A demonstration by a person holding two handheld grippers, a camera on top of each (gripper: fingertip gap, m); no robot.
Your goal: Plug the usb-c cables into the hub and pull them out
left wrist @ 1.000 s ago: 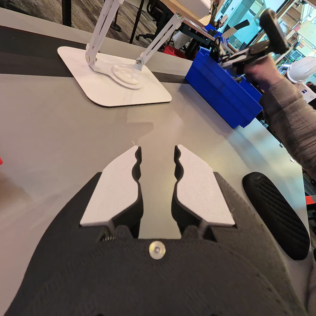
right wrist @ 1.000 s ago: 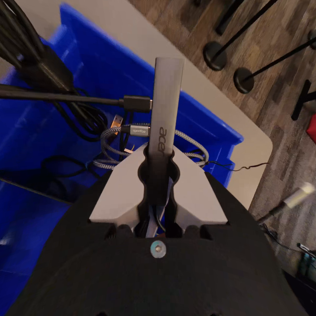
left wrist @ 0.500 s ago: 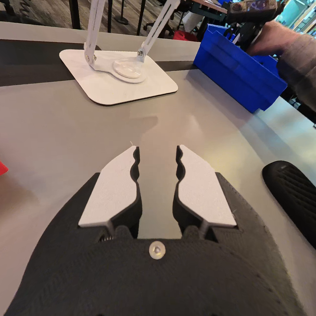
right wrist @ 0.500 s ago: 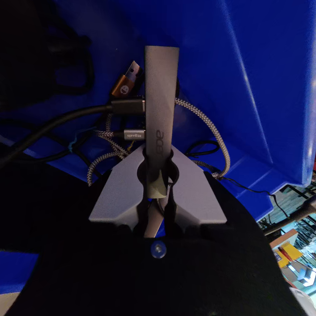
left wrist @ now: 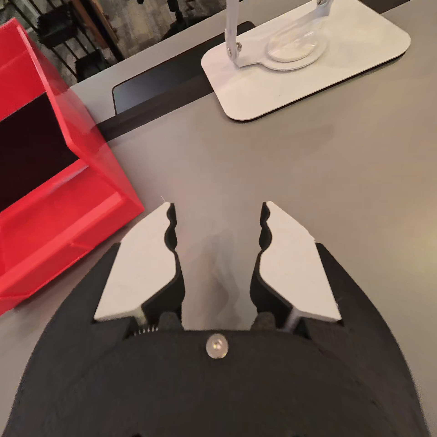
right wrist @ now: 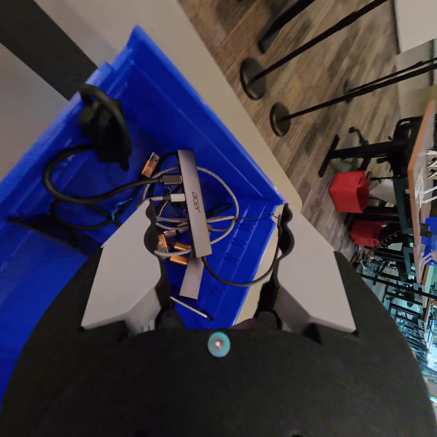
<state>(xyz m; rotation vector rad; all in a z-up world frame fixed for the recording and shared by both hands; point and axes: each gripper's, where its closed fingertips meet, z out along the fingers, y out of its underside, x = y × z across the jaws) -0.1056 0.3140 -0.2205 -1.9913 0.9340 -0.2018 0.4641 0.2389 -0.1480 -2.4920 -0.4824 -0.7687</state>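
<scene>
Right gripper (right wrist: 216,208): fingers wide, empty, above hub (right wrist: 194,205) in blue bin (right wrist: 250,246).
Left gripper (left wrist: 217,205): wide, idle.
Plugs (right wrist: 173,188): apparently seated; pull straight, hub pinned.

- We noted a grey table (left wrist: 260,165) with a dark strip along its far side.
- A white lamp base (left wrist: 307,71) stood on it.
- Beyond the table edge lay wood-grain flooring (right wrist: 307,71), crossed by black round-footed stands (right wrist: 279,118).
- Red bins (right wrist: 350,194) sat on the floor beside a wood-topped desk (right wrist: 418,189).
</scene>
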